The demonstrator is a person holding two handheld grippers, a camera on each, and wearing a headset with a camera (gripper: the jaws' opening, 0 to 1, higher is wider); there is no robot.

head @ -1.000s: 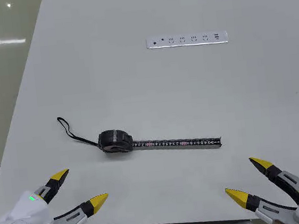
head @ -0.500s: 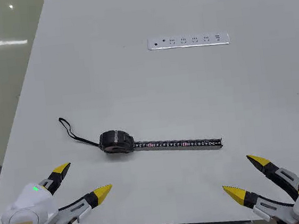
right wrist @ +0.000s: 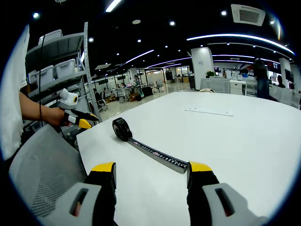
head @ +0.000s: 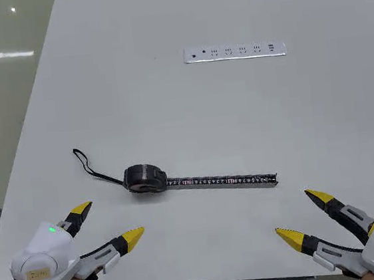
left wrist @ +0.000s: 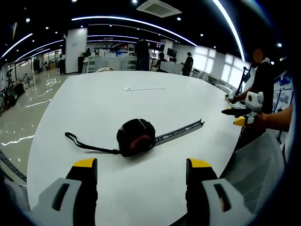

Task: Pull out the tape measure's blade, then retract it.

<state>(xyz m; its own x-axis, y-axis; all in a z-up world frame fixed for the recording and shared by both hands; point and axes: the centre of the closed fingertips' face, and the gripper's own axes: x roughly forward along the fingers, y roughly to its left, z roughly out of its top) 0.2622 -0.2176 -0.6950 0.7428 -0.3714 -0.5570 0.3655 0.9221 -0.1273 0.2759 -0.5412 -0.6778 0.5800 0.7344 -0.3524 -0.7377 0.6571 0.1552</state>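
Note:
A black tape measure [head: 145, 178] lies on the white table [head: 191, 119], its blade [head: 221, 182] pulled out to the right and resting flat, a black wrist strap [head: 89, 165] trailing to its left. My left gripper [head: 106, 223] hovers open at the near left edge, short of the case [left wrist: 136, 136]. Over at the near right edge my right gripper [head: 302, 216] is open too, just short of the blade's tip [right wrist: 181, 165]. Nothing sits between either pair of fingers.
A white power strip [head: 234, 51] lies flat at the far side of the table. The table's left edge runs along a glossy floor [head: 0, 79]. A mesh chair back [right wrist: 42, 165] is near the front edge.
Both grippers have crept slightly forward toward the tape measure. The tape measure and its blade lie as before.

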